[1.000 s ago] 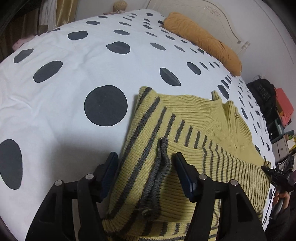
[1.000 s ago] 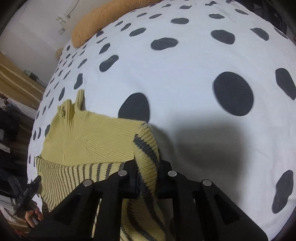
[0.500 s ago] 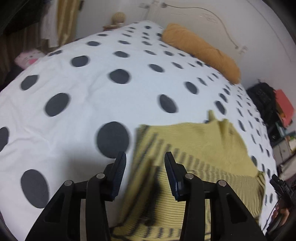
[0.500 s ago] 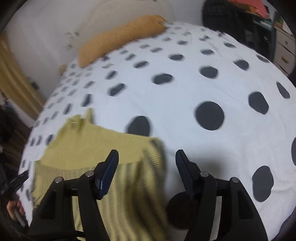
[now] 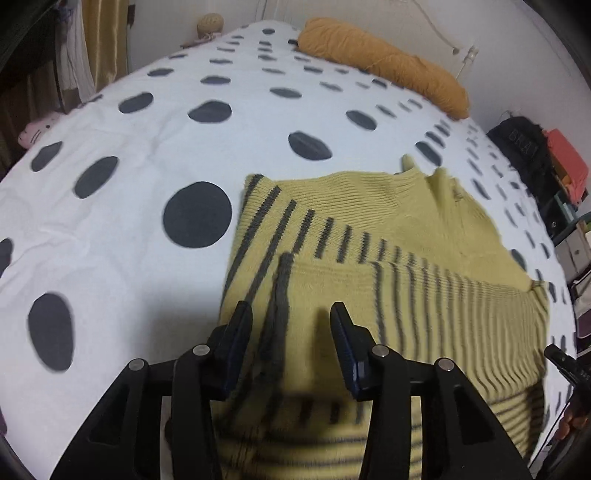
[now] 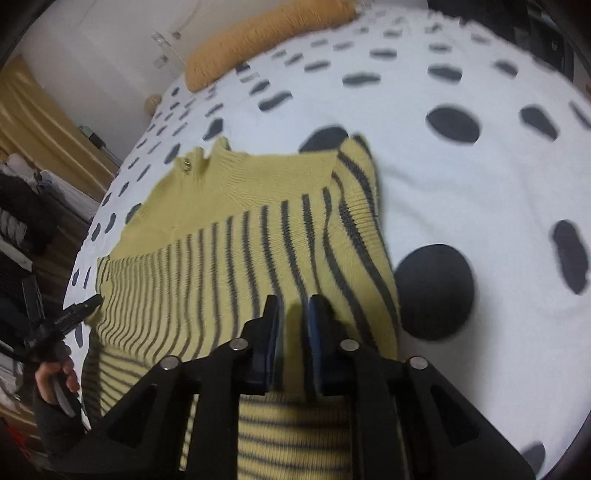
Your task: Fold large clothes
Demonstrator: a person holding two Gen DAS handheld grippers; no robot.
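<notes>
A yellow-green knit sweater with grey stripes (image 5: pixel 406 229) (image 6: pixel 229 258) lies on the white, black-dotted bed cover (image 5: pixel 147 184) (image 6: pixel 461 184), its sleeves folded in over the body and its collar toward the pillow. My left gripper (image 5: pixel 290 323) hovers over the sweater's near left part. Its jaws are opening, and a grey-edged cuff lies below the gap, unpinched. My right gripper (image 6: pixel 295 317) hovers over the near right part. Its jaws are closing to a narrow gap, with nothing pressed between the pads. A hand (image 6: pixel 55 373) holds the left gripper at the right wrist view's left edge.
An orange bolster pillow (image 5: pixel 384 62) (image 6: pixel 266 33) lies at the head of the bed. A black bag (image 5: pixel 517 147) and a red box (image 5: pixel 565 162) stand beside the bed on the right. A pink plush toy (image 5: pixel 37 129) and curtains are on the left.
The right gripper let go of the striped fold, opened wide, drew back and up, then narrowed. The left gripper also pulled back and up off the sweater, its jaws narrower than a second ago.
</notes>
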